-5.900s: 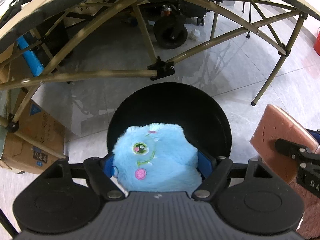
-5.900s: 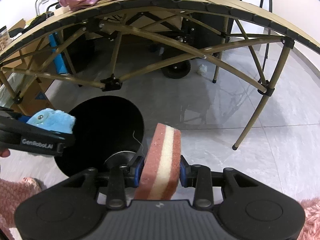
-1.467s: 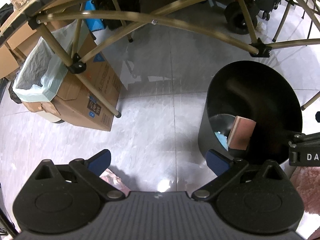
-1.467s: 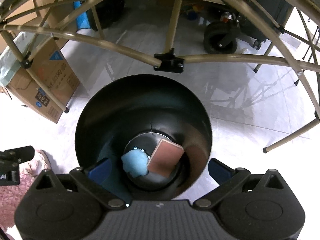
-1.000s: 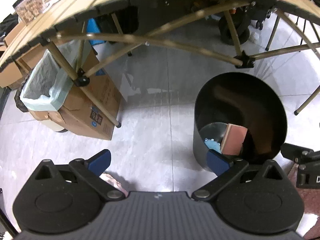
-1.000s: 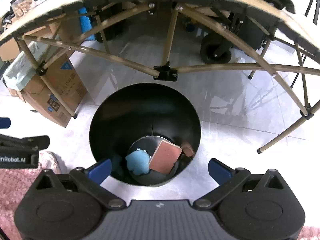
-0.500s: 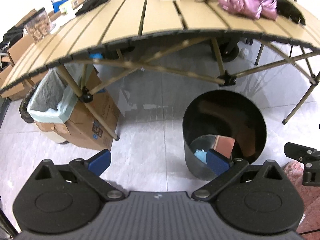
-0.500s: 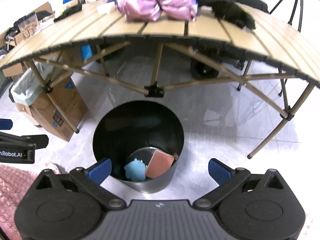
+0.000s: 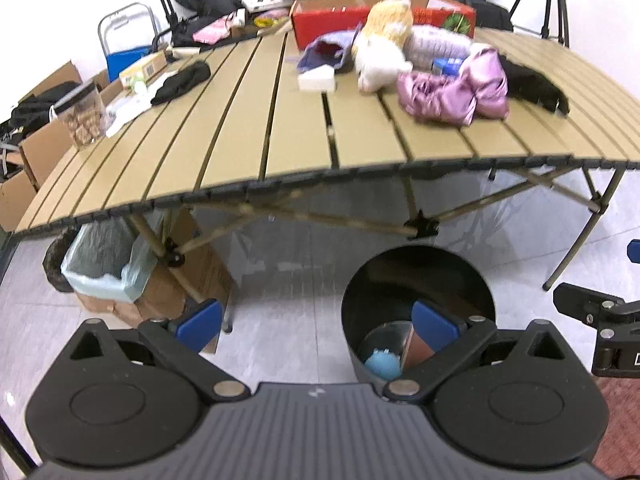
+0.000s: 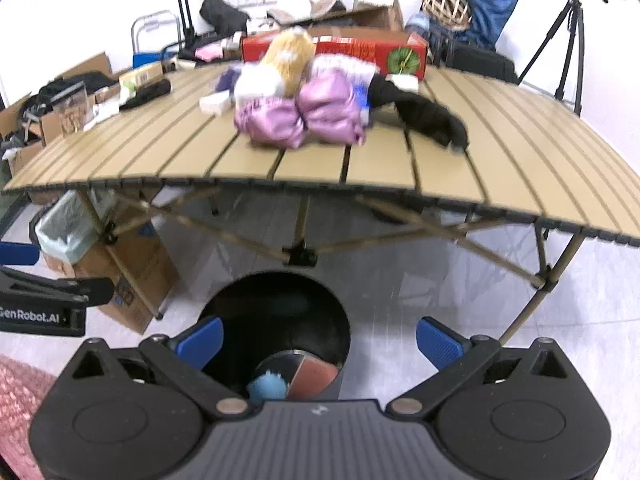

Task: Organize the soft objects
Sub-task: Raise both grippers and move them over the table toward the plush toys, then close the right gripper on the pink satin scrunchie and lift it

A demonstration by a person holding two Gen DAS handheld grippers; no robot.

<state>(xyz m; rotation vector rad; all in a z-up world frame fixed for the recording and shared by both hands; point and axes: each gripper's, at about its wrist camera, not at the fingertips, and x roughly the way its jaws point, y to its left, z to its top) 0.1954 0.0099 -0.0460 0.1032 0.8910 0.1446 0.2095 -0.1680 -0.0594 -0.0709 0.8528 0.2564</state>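
Both hand-held grippers gape wide and carry nothing: the left hand-held gripper (image 9: 316,322) and the right hand-held gripper (image 10: 318,340). The blue plush (image 10: 267,387) and sponge (image 10: 314,374) lie together in the black bin (image 10: 320,300) on the floor. Only the right view shows the tripod (image 10: 568,40) behind the worktop (image 10: 400,172).

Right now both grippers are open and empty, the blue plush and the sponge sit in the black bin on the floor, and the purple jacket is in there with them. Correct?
Not quite. The purple jacket lies on the table, not in the black bin, as the right wrist view shows. The rest holds: the left gripper and right gripper are open and empty, and the blue plush and sponge sit in the bin.
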